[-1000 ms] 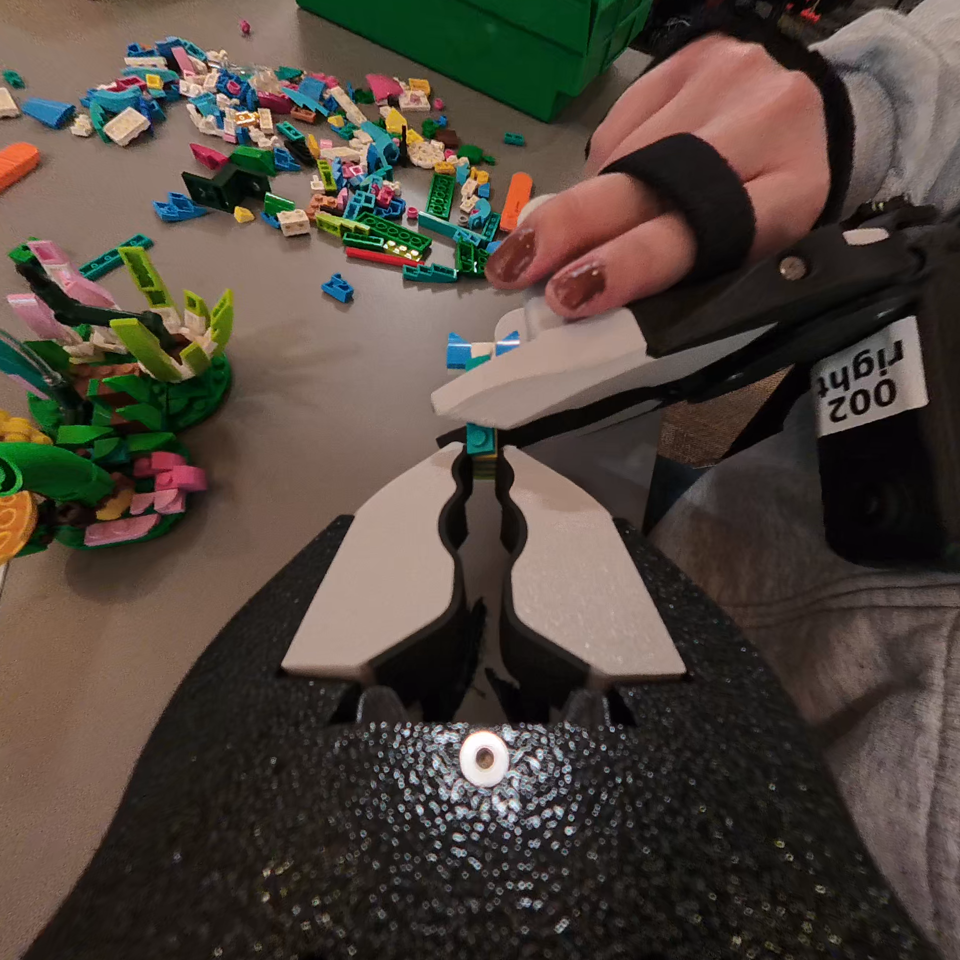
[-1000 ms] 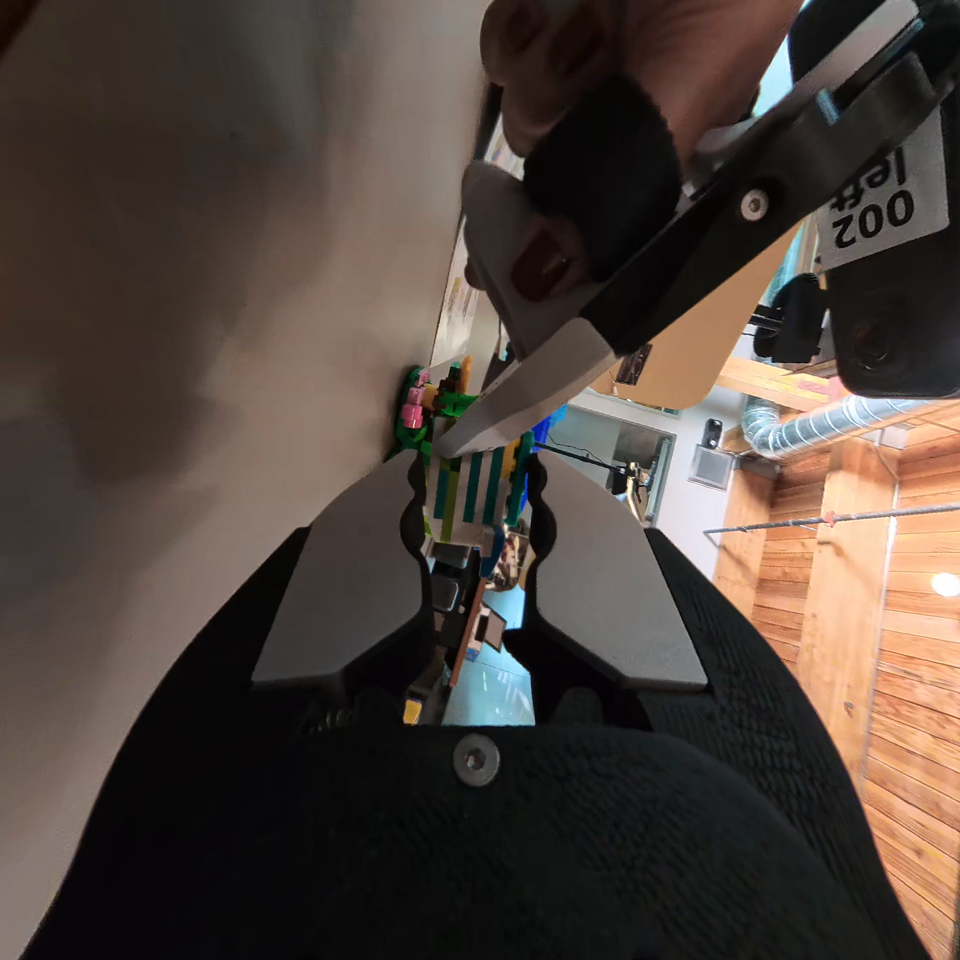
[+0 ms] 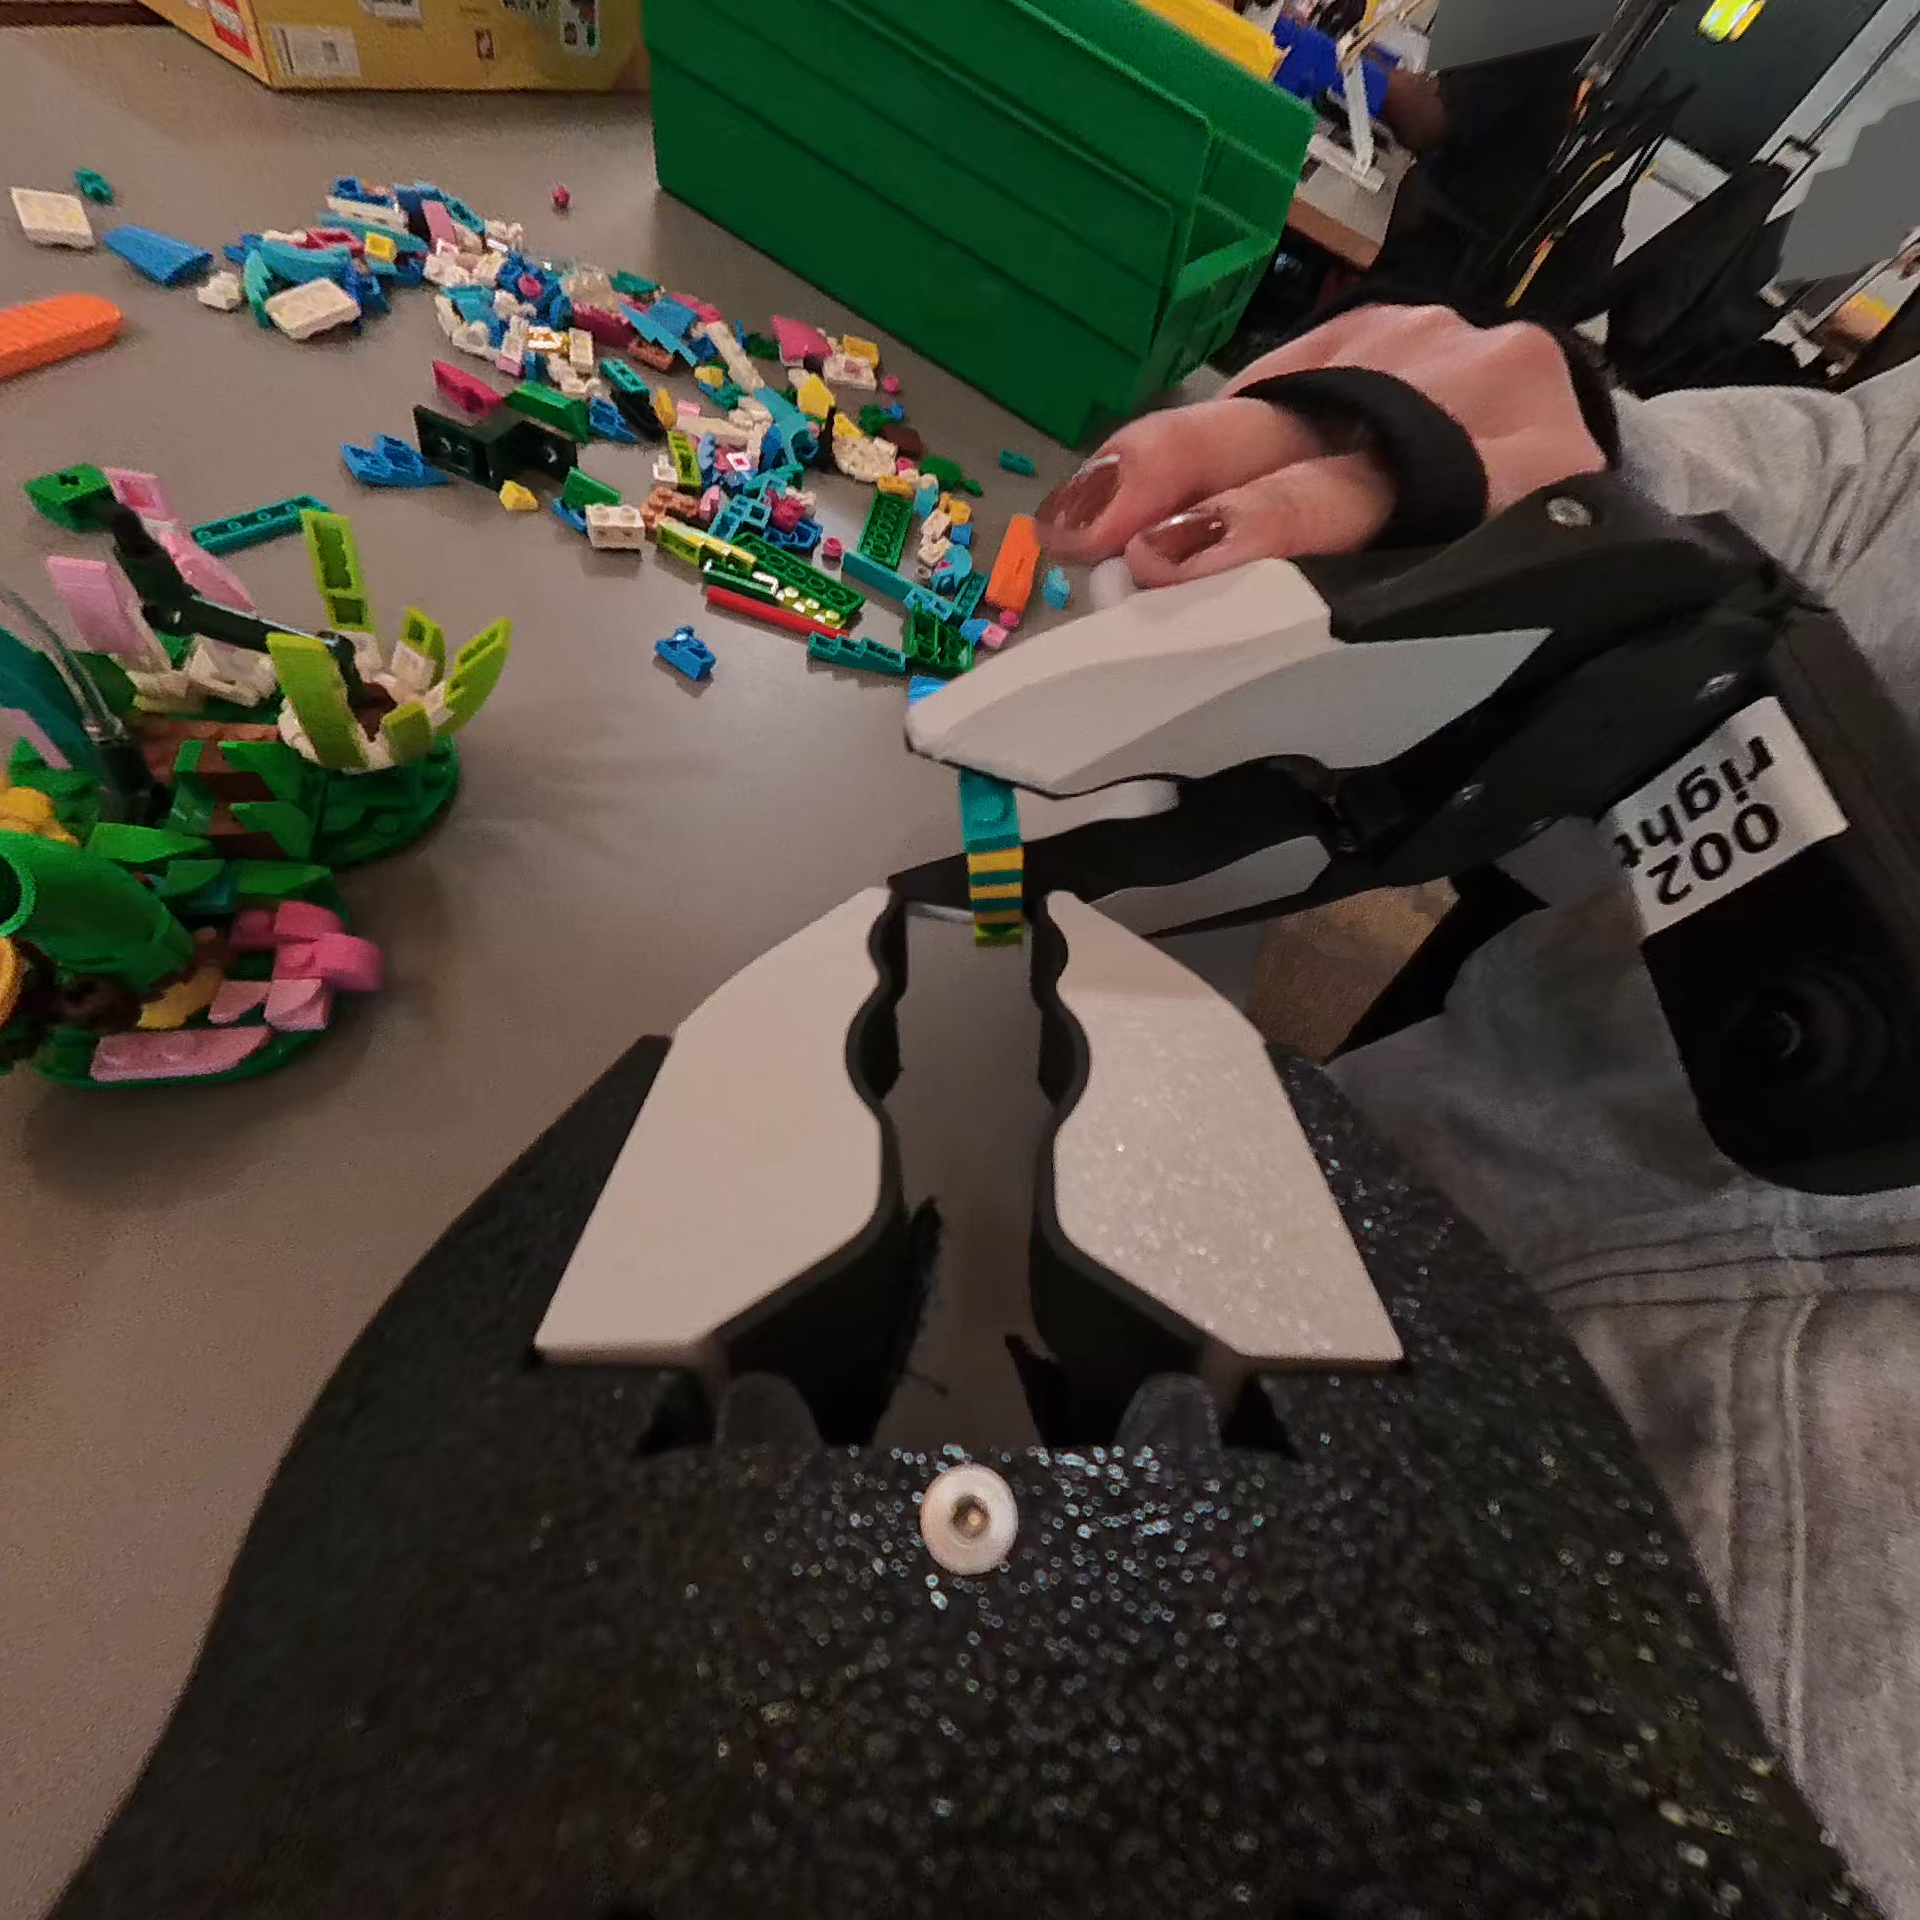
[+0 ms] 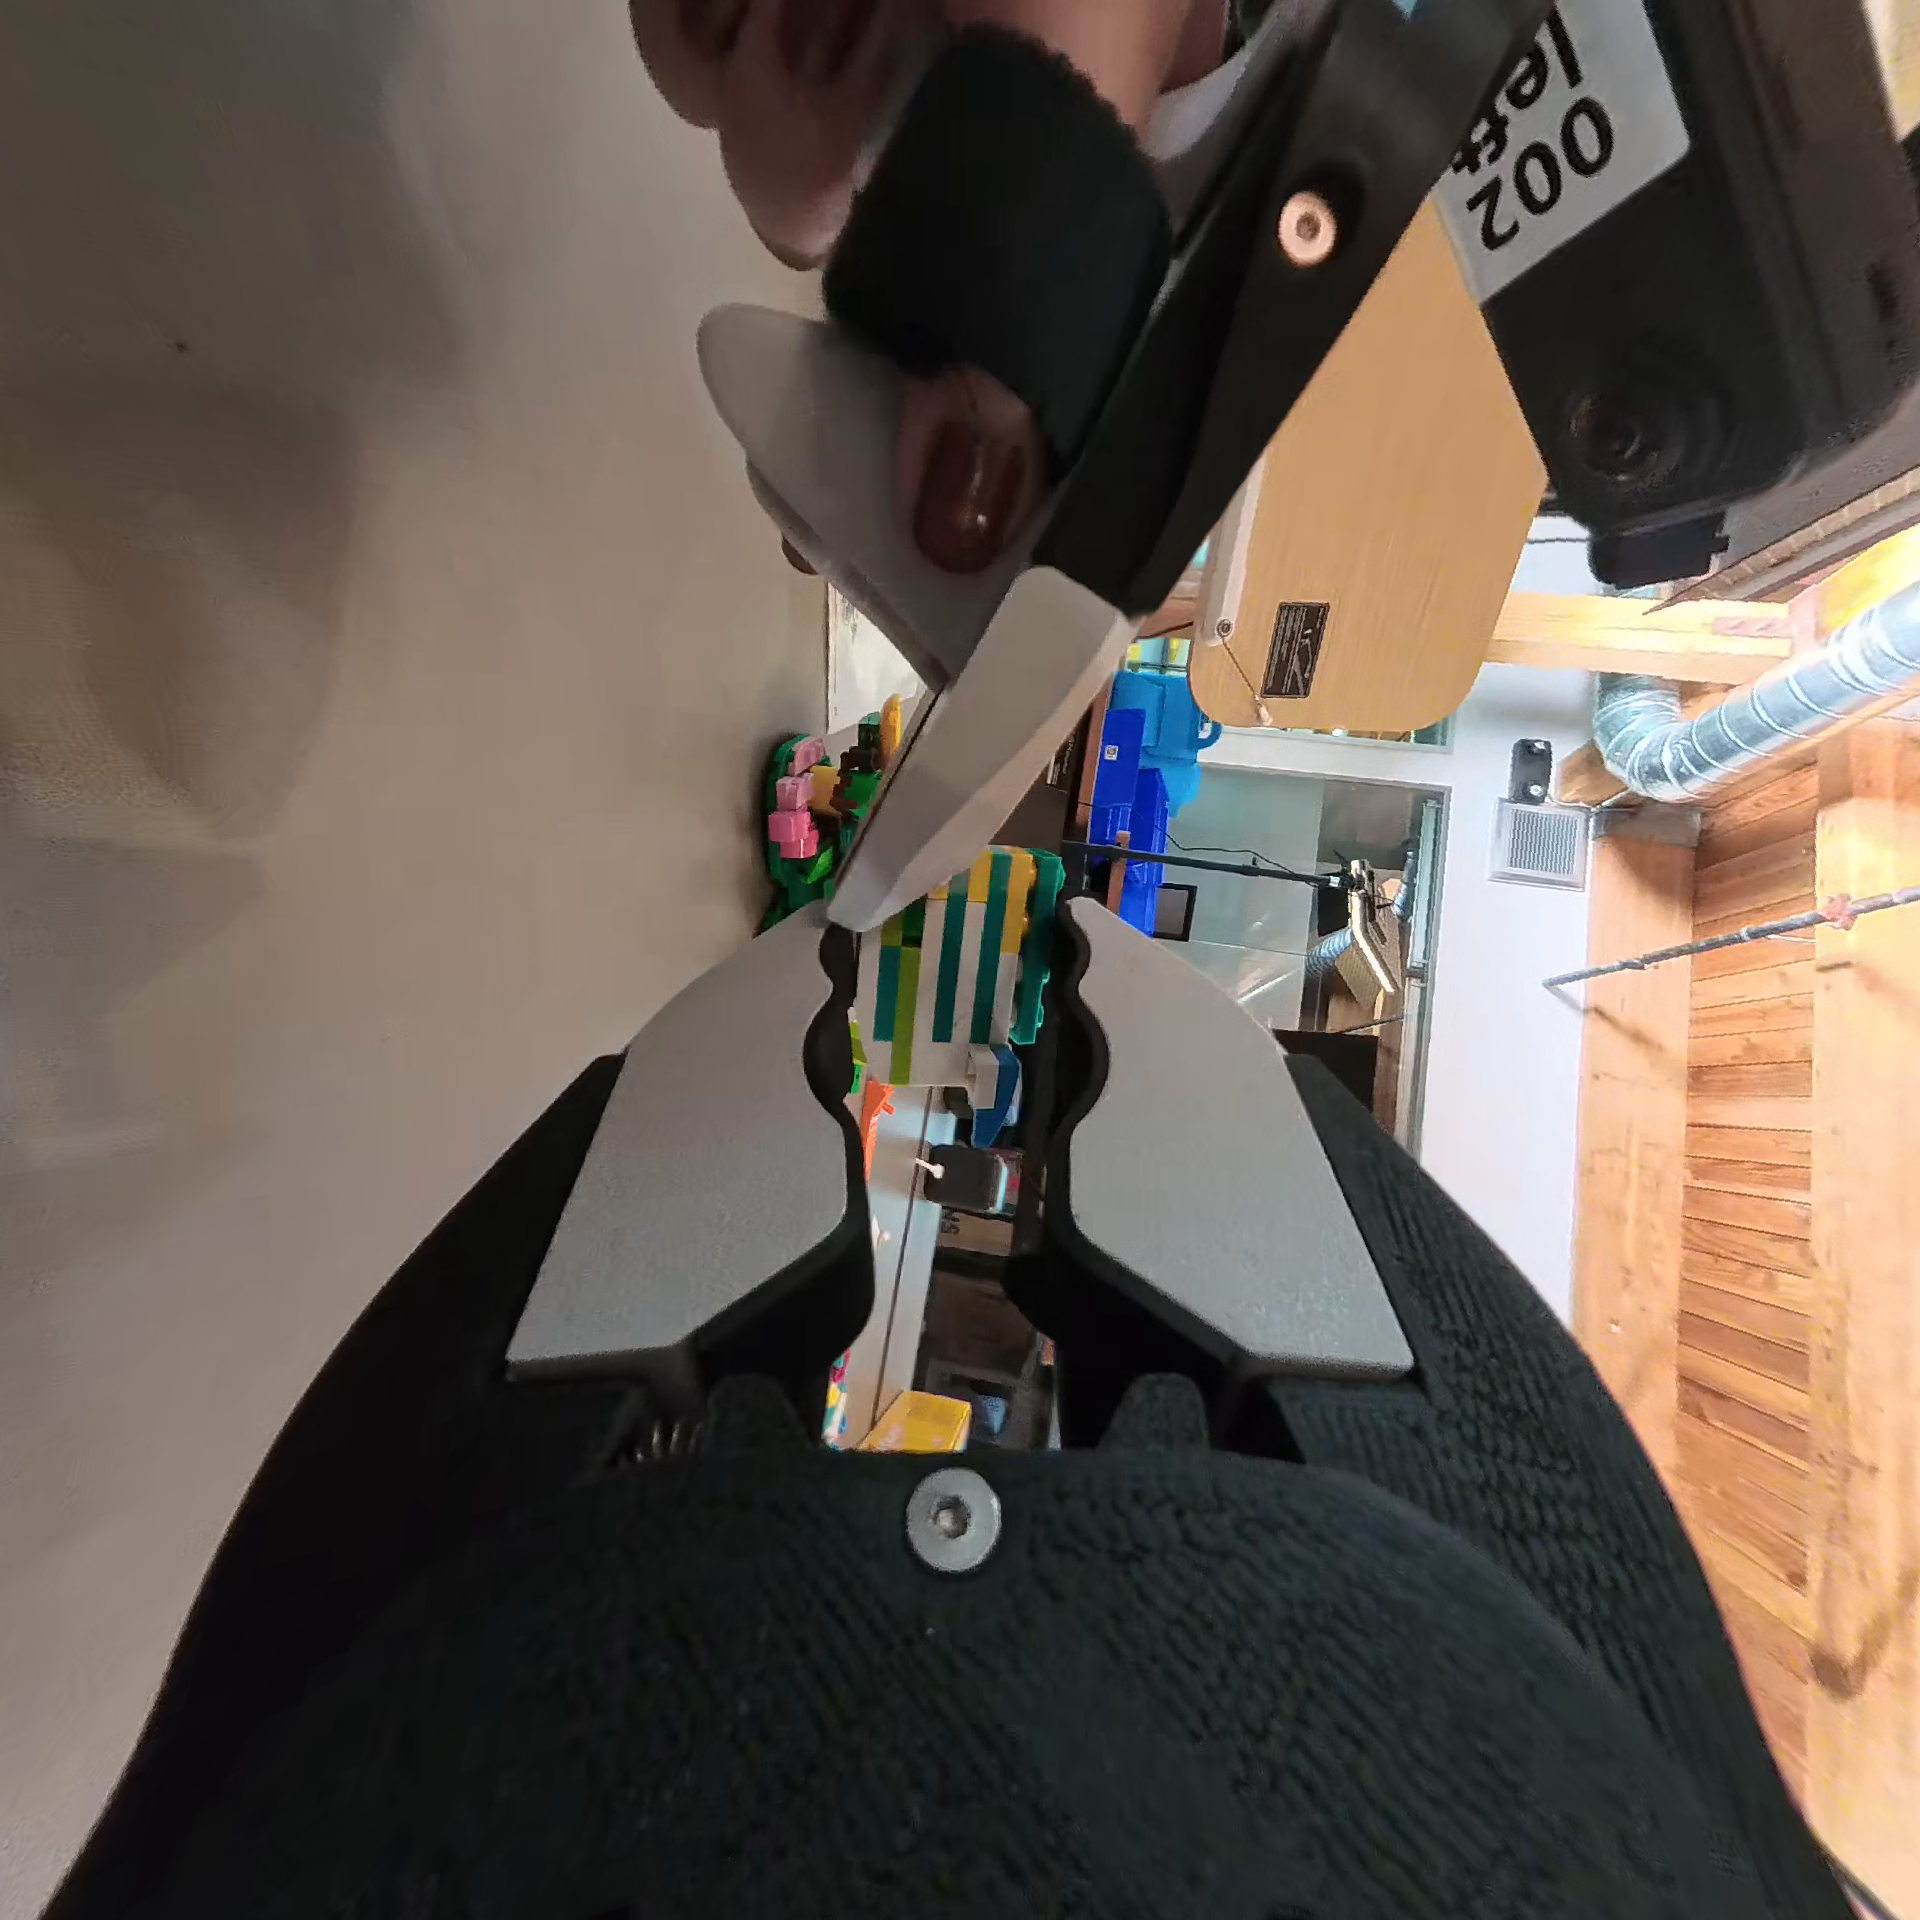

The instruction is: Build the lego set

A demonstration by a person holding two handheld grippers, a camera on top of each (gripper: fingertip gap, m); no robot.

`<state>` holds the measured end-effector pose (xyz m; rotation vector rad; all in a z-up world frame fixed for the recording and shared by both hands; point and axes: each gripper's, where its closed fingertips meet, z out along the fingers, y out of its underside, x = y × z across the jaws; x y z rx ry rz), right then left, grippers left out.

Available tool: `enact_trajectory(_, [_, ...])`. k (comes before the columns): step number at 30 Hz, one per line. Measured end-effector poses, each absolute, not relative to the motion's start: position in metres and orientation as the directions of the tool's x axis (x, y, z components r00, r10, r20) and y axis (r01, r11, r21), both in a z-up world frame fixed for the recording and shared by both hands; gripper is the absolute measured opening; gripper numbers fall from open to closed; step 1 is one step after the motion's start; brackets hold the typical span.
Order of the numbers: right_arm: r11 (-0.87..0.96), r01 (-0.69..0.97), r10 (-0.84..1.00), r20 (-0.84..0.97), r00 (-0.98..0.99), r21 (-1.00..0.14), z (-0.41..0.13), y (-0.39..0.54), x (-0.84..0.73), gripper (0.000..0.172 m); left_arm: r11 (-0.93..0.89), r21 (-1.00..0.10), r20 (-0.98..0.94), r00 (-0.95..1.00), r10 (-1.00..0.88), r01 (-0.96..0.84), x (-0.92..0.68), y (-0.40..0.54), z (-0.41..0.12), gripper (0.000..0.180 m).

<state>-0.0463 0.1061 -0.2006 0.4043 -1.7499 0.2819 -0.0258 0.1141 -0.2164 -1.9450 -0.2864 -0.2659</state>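
Left jaws have spread apart since a second ago, letting go of the striped brick stack [image 3: 994, 873] they were pinching.

My left gripper [image 3: 966, 914] now sits open, the stack's lower tip hanging between its fingertips, close to the right-hand one; can't tell if it touches. My right gripper [image 4: 951, 966] is clamped on that teal, white, yellow and lime stack [image 4: 961, 971], both pads pressed against its sides, up off the grey table [image 3: 582, 831]. Near the left gripper: a finished brick flower model [image 3: 208, 810], a loose pile of bricks [image 3: 675, 468], and a green bin [image 3: 987, 208] behind.
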Motion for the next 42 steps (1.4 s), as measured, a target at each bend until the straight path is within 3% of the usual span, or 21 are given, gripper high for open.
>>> enact_trajectory(8, [0.904, -0.42, -0.045, 0.962, -0.269, -0.076, -0.193, 0.105, -0.043, 0.035, -0.309, -0.9, 0.315, 0.949, 0.023, 0.306, -0.021, 0.114, -0.203, 0.018])
enact_trajectory(11, [0.903, -0.422, -0.034, 0.964, -0.263, -0.083, -0.189, 0.104, -0.043, 0.035, -0.261, -0.9, 0.363, 0.932, -0.008, 0.348, -0.019, 0.115, -0.197, 0.009])
enact_trajectory(20, [0.907, -0.418, -0.054, 0.975, -0.216, -0.042, -0.186, 0.103, -0.046, 0.035, -0.214, -0.907, 0.368, 0.93, 0.011, 0.362, -0.024, 0.114, -0.195, 0.008])
enact_trajectory(23, [0.902, -0.428, -0.039, 0.974, -0.225, -0.062, -0.182, 0.102, -0.045, 0.035, -0.194, -0.914, 0.356, 0.934, 0.035, 0.356, -0.027, 0.115, -0.193, 0.027])
enact_trajectory(25, [0.897, -0.435, -0.036, 0.971, -0.236, -0.072, -0.181, 0.102, -0.044, 0.035, -0.171, -0.908, 0.387, 0.922, 0.003, 0.382, -0.026, 0.114, -0.188, 0.029])
enact_trajectory(33, [0.896, -0.44, -0.061, 0.964, -0.26, -0.062, -0.184, 0.1, -0.042, 0.035, -0.144, -0.906, 0.409, 0.911, -0.056, 0.398, -0.022, 0.112, -0.182, 0.008])
enact_trajectory(36, [0.898, -0.437, -0.072, 0.967, -0.245, -0.044, -0.187, 0.1, -0.044, 0.035, -0.166, -0.901, 0.41, 0.912, -0.026, 0.401, -0.024, 0.112, -0.186, 0.008])
enact_trajectory(42, [0.907, -0.412, -0.154, 0.981, -0.115, 0.094, -0.186, 0.101, -0.049, 0.034, -0.155, -0.898, 0.415, 0.91, 0.011, 0.411, -0.028, 0.112, -0.187, 0.009])
